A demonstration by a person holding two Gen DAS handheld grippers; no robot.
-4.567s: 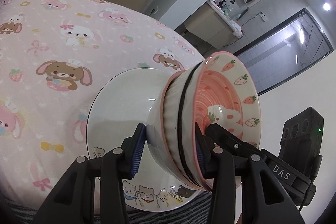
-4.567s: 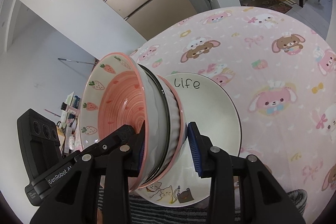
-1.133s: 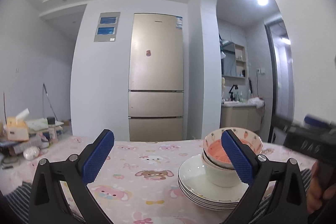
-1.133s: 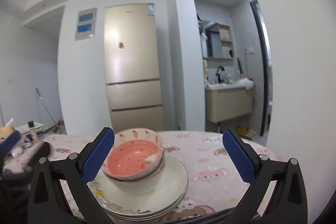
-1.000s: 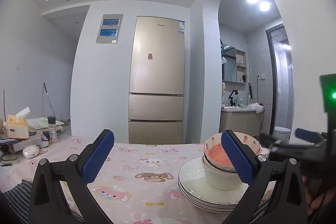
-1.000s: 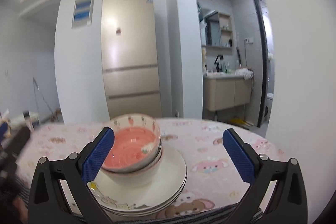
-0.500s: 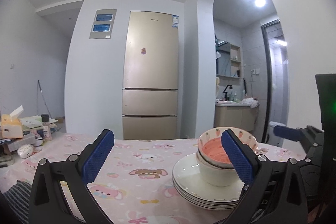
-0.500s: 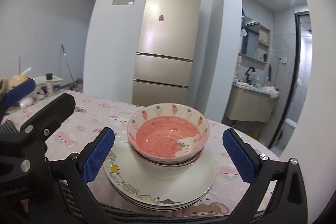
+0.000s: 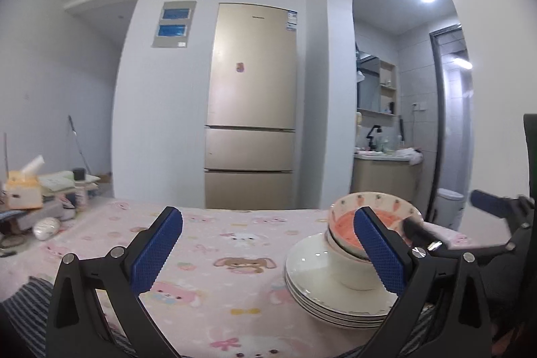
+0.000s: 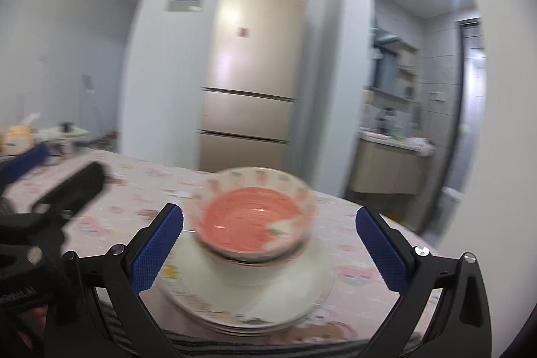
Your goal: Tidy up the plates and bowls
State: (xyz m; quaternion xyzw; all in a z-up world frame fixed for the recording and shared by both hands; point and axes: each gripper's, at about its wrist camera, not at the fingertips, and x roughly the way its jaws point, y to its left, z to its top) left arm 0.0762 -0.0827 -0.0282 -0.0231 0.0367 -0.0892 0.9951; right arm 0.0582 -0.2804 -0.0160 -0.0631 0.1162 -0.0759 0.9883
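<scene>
A stack of nested bowls (image 9: 352,250), the top one pink inside with a strawberry rim, stands on a stack of white plates (image 9: 322,301) near the table's front edge. In the right wrist view the bowls (image 10: 251,220) and plates (image 10: 248,304) sit between the fingers, blurred. My left gripper (image 9: 268,254) is open and empty, left of the stack. My right gripper (image 10: 268,250) is open and empty, drawn back from the stack. The right gripper also shows at the right of the left wrist view (image 9: 486,223); the left gripper shows at the left of the right wrist view (image 10: 50,197).
The table has a pink cartoon-print cloth (image 9: 208,244). A gold fridge (image 9: 251,109) stands behind it. A tissue box (image 9: 21,193) and clutter sit on a side surface at far left. A bathroom vanity (image 9: 386,176) is at back right.
Both grippers have let go of the bowls, which now rest on the plates. Both opened wide and drew back level with the table. The right view has shifted in the last half second.
</scene>
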